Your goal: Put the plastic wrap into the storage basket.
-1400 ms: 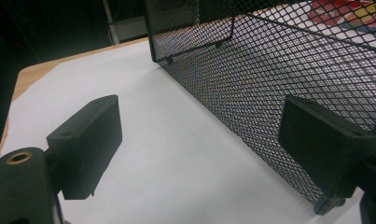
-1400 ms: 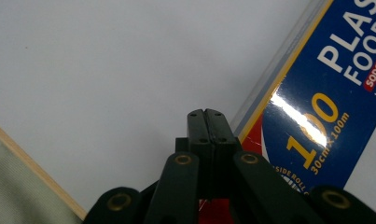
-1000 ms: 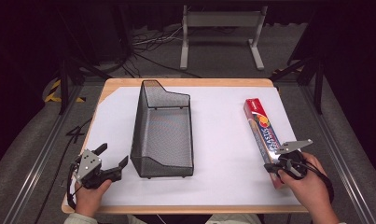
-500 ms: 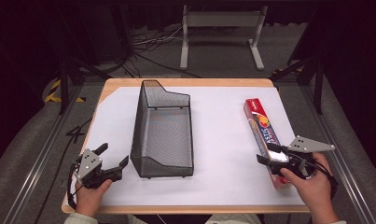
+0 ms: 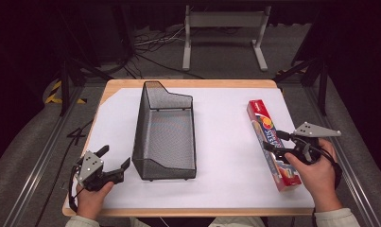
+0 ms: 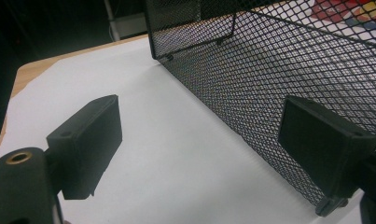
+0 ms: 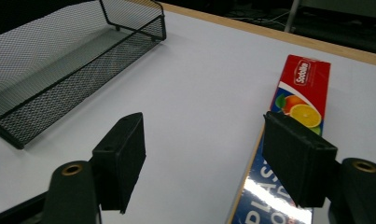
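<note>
A long red and blue box of plastic wrap (image 5: 269, 140) (image 7: 301, 87) lies flat at the right of the white-covered table (image 5: 226, 142). My right gripper (image 5: 272, 140) (image 7: 213, 154) hovers open over the box's left edge, one jaw above the box, the other above the white surface. A black wire-mesh basket (image 5: 164, 132) (image 6: 269, 70) (image 7: 45, 60) stands left of centre, empty. My left gripper (image 5: 115, 157) (image 6: 199, 135) rests open near the table's front left, its jaws just beside the basket's near corner and holding nothing.
White paper covers most of the wooden tabletop (image 5: 131, 85). A bare strip of paper lies between the basket and the box. Beyond the far edge are a metal stand (image 5: 223, 28) and cables on the dark floor.
The right hand has lifted and turned its gripper leftward, so the jaws now reach over the box's left edge. The left gripper and the basket have stayed put.
</note>
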`<act>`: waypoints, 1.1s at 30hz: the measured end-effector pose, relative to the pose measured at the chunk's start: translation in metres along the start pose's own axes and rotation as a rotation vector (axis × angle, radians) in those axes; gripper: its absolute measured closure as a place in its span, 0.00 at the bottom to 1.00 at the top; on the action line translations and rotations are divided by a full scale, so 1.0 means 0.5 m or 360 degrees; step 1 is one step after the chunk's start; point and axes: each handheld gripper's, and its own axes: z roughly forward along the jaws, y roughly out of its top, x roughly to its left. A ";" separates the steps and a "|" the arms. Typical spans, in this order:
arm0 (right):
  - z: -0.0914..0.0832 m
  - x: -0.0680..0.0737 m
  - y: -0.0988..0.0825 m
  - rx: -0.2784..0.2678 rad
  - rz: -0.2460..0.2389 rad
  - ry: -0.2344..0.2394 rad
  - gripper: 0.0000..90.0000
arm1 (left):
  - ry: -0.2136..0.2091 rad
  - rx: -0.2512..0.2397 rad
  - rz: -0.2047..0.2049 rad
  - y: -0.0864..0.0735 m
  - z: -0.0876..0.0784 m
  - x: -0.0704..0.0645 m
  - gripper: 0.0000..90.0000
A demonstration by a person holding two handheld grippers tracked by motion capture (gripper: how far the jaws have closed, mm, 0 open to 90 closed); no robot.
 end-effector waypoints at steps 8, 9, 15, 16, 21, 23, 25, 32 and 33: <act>0.022 -0.042 0.026 0.0084 0.0046 -0.0101 0.28 | 0.0001 0.0002 0.0004 -0.001 0.001 0.000 0.16; 0.026 -0.047 0.029 0.0100 0.0053 -0.0112 0.27 | 0.0001 0.0003 0.0004 -0.001 0.001 0.000 0.16; 0.043 -0.068 0.038 0.0188 0.0099 -0.0172 0.25 | 0.0001 0.0003 0.0005 -0.001 0.001 -0.001 0.16; 0.048 -0.072 0.039 0.0217 0.0110 -0.0180 0.25 | 0.0001 0.0003 0.0005 -0.001 0.001 0.000 0.16; 0.075 -0.088 0.033 0.0295 0.0130 -0.0200 0.24 | 0.0001 0.0001 0.0006 -0.001 0.001 0.000 0.16; 0.080 -0.091 0.030 0.0309 0.0131 -0.0199 0.24 | 0.0000 0.0000 0.0006 -0.001 0.001 0.000 0.16; 0.093 -0.096 0.022 0.0359 0.0144 -0.0204 0.24 | 0.0000 0.0001 0.0006 -0.001 0.001 0.000 0.16; 0.122 -0.104 0.000 0.0495 0.0237 -0.0285 0.21 | 0.0001 0.0003 0.0008 -0.001 0.001 -0.001 0.16; 0.125 -0.104 -0.002 0.0504 0.0258 -0.0291 0.21 | 0.0001 0.0004 0.0008 -0.001 0.001 -0.001 0.16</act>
